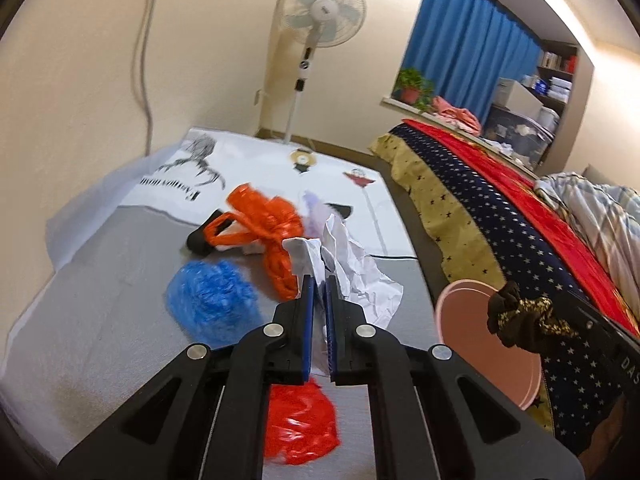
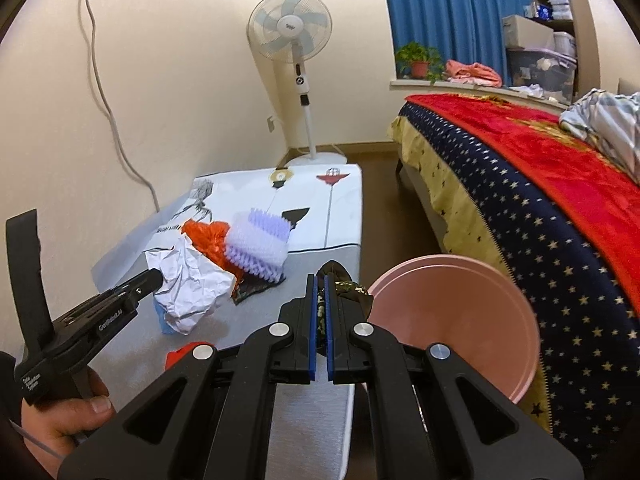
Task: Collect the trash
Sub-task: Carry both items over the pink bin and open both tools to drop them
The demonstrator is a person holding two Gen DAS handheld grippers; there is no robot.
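Note:
On the grey table top (image 1: 120, 264) my left gripper (image 1: 318, 280) is shut on a crumpled white paper (image 1: 360, 276), lifted a little above the surface. Around it lie an orange plastic bag (image 1: 264, 220), a blue plastic wad (image 1: 212, 300) and a red plastic wad (image 1: 300, 420). In the right wrist view, my right gripper (image 2: 320, 280) is shut on a dark patterned scrap (image 2: 348, 286), just left of a pink bucket (image 2: 452, 320). The same view has the left gripper (image 2: 155, 278) holding the paper (image 2: 188, 288), in front of a purple-white foam net (image 2: 258, 248).
A bed with a starred blue and red cover (image 2: 540, 208) runs along the right, close behind the bucket. A standing fan (image 2: 290, 36) is beyond the table's far end. A cable (image 2: 100, 92) hangs down the left wall. A person's hand (image 2: 68, 420) holds the left gripper.

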